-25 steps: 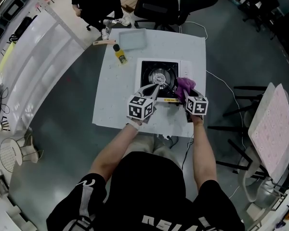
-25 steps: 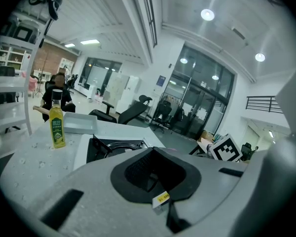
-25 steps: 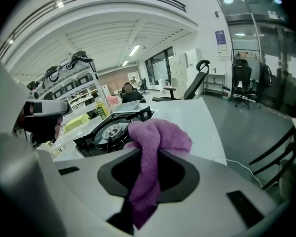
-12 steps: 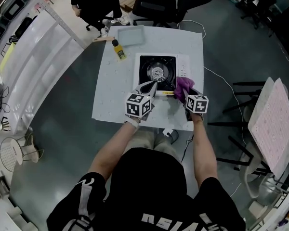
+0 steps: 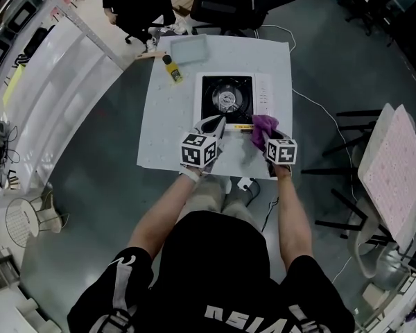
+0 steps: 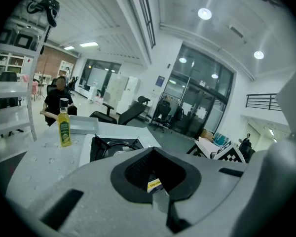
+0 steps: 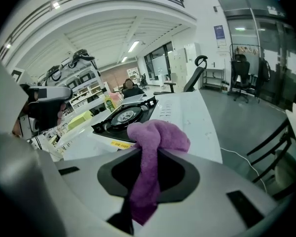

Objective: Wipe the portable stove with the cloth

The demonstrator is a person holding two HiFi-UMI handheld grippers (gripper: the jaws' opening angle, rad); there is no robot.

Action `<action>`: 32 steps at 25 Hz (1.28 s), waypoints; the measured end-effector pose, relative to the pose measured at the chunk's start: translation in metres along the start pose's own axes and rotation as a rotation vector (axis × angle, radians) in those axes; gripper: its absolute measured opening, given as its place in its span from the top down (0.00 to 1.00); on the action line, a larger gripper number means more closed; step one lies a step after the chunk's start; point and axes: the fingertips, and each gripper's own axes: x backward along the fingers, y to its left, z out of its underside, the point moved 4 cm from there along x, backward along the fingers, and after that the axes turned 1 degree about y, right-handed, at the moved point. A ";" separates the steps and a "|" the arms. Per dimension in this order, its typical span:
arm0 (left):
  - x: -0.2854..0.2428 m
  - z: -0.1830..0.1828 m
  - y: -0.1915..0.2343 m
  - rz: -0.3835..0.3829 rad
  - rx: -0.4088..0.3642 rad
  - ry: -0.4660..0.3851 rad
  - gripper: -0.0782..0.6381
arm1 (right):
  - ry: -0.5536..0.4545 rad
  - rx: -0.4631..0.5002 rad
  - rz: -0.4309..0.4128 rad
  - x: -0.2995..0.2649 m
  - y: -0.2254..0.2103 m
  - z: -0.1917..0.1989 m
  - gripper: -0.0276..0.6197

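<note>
The portable stove (image 5: pixel 227 97) has a black burner top and a white control strip, and sits on the white table (image 5: pixel 166 130). It also shows in the left gripper view (image 6: pixel 113 147) and the right gripper view (image 7: pixel 126 115). My right gripper (image 5: pixel 267 137) (image 7: pixel 138 201) is shut on the purple cloth (image 5: pixel 263 125) (image 7: pixel 155 137). The cloth bunches above the jaws at the stove's near right corner. My left gripper (image 5: pixel 219 122) (image 6: pixel 163 204) is at the stove's near edge, its jaws together with nothing between them.
A yellow bottle (image 5: pixel 172 71) (image 6: pixel 64 128) and a grey tray (image 5: pixel 189 50) stand behind the stove at the far left. A person sits on a chair (image 5: pixel 135 5) beyond the table, beside an office chair (image 5: pixel 225 9). A pink-cushioned chair (image 5: pixel 392 179) is at the right.
Both grippers have drawn back from over the stove toward its near edge. The right one carried the purple cloth off the stove's front right corner.
</note>
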 end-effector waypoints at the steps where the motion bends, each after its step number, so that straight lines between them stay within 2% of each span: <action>1: 0.003 -0.001 -0.001 0.000 0.000 -0.002 0.88 | -0.008 0.003 0.007 0.005 0.001 -0.001 0.83; 8: 0.006 -0.009 -0.007 0.021 -0.019 -0.020 0.88 | -0.064 0.016 0.048 0.030 -0.001 -0.010 0.83; 20: -0.001 0.001 -0.017 0.075 -0.068 0.030 0.88 | -0.053 -0.029 0.080 0.036 -0.007 0.015 0.83; 27: -0.001 0.022 -0.001 0.119 -0.049 0.049 0.88 | -0.037 -0.029 0.119 0.024 -0.007 0.034 0.83; 32: 0.007 0.029 0.015 0.122 -0.052 0.060 0.88 | -0.029 -0.013 0.143 0.019 -0.002 0.032 0.83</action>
